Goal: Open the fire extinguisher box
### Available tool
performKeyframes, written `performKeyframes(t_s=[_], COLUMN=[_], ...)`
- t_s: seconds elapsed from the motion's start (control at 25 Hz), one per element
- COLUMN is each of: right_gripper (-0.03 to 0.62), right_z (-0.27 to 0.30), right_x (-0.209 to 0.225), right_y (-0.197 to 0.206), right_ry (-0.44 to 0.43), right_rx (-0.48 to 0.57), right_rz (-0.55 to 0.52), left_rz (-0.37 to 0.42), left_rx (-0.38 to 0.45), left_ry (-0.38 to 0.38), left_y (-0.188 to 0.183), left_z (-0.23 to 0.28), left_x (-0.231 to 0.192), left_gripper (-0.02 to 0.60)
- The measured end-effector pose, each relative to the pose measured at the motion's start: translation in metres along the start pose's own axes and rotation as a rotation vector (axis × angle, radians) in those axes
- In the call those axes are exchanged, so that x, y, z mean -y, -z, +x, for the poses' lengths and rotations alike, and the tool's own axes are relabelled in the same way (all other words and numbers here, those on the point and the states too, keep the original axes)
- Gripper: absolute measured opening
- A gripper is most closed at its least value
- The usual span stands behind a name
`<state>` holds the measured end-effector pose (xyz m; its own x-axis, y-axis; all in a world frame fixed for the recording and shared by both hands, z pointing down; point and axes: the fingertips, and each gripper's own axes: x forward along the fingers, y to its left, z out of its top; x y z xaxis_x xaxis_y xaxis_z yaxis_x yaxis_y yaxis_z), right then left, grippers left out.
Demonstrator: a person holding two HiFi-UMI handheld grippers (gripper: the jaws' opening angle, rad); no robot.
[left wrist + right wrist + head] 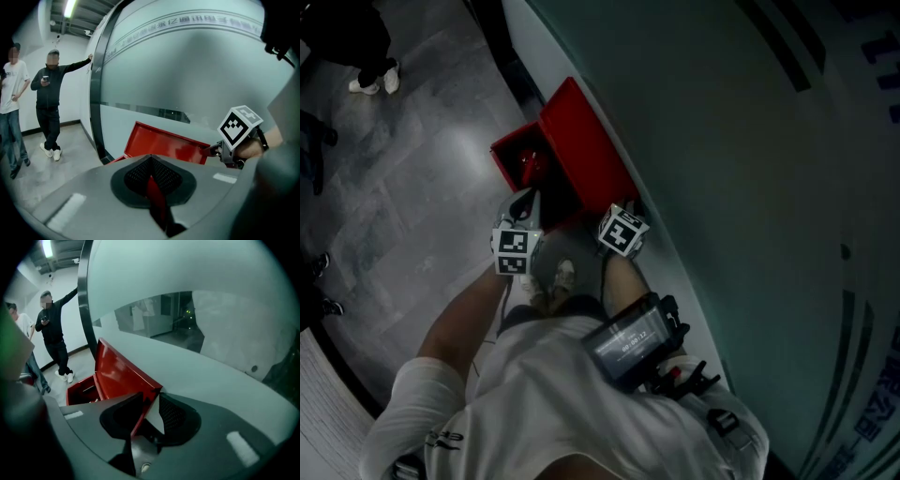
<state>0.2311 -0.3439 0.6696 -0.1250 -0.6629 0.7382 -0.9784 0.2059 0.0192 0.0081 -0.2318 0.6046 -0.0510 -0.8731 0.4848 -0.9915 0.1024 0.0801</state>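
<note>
Lid [581,148] of the red metal fire extinguisher box [512,161] stands raised against the frosted glass wall [722,141]. The box sits on the grey tiled floor [422,187] at the wall's foot. The right gripper [150,401] pinches the lid's near corner edge. The left gripper [151,171] is clamped on a thin red edge of the box.

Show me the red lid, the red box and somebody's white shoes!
red lid [584,150]: head view, middle of its open panel.
red box [504,161]: head view, its left wall.
white shoes [56,154]: left gripper view, on one shoe.
</note>
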Motion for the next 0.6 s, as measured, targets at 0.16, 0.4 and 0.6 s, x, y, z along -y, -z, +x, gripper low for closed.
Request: performKeyframes(t_s=[0.16,0.4,0.6], right_gripper=[0.117,0.117,0.118], right_z=[0.0011,0.0003,-0.0039], right_x=[0.0018,0.0017,0.0022], right_y=[0.0022,0.0010,0.0033], right_ry=[0.000,-0.003,-0.010], right_rx=[-0.009,-0.005,-0.001], right_rz=[0.026,0.015,-0.005], left_rz=[0.002,0.002,0.006], left_rx=[0.002,0.006,0.011], left_ry=[-0.003,-0.007,-0.009], left_y=[-0.0013,-0.0026,-0.0012], left_z=[0.0001,-0.0033,-0.0050], left_x=[-0.0002,-0.0016,-0.0028], left_gripper=[0.003,0.003,0.002])
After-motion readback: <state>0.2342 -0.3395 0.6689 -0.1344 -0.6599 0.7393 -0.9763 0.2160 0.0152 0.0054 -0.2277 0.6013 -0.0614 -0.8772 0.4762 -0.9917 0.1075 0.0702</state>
